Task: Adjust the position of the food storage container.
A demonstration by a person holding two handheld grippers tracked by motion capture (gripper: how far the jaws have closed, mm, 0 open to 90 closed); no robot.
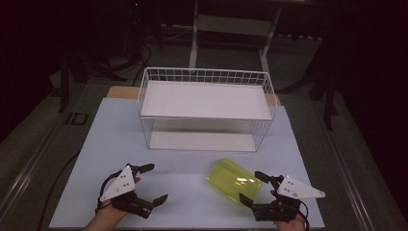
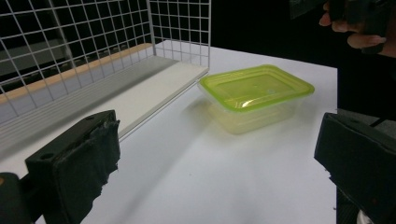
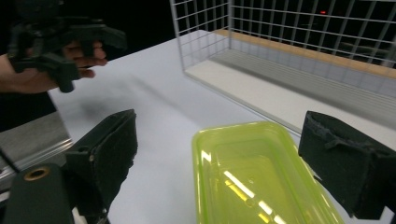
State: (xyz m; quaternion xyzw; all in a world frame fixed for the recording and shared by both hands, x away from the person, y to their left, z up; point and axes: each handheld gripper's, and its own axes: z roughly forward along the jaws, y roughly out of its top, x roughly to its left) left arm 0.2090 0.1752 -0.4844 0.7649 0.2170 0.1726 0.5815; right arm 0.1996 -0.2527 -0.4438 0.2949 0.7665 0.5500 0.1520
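Note:
A yellow-green lidded plastic container (image 1: 234, 181) lies on the white table (image 1: 192, 168) at the front right; it also shows in the left gripper view (image 2: 257, 95) and close up in the right gripper view (image 3: 252, 177). My right gripper (image 1: 254, 186) stands open right beside the container's near right side, jaws wide on either side of its corner. My left gripper (image 1: 153, 183) is open at the front left, well apart from the container, nothing between its jaws. The left gripper, held by a hand, appears far off in the right gripper view (image 3: 65, 42).
A white wire basket rack (image 1: 207, 108) with two white shelves stands at the table's middle back, its open front facing me. Dark floor and a stand's legs (image 1: 231, 33) lie beyond the table. Bare tabletop stretches between the grippers and the rack.

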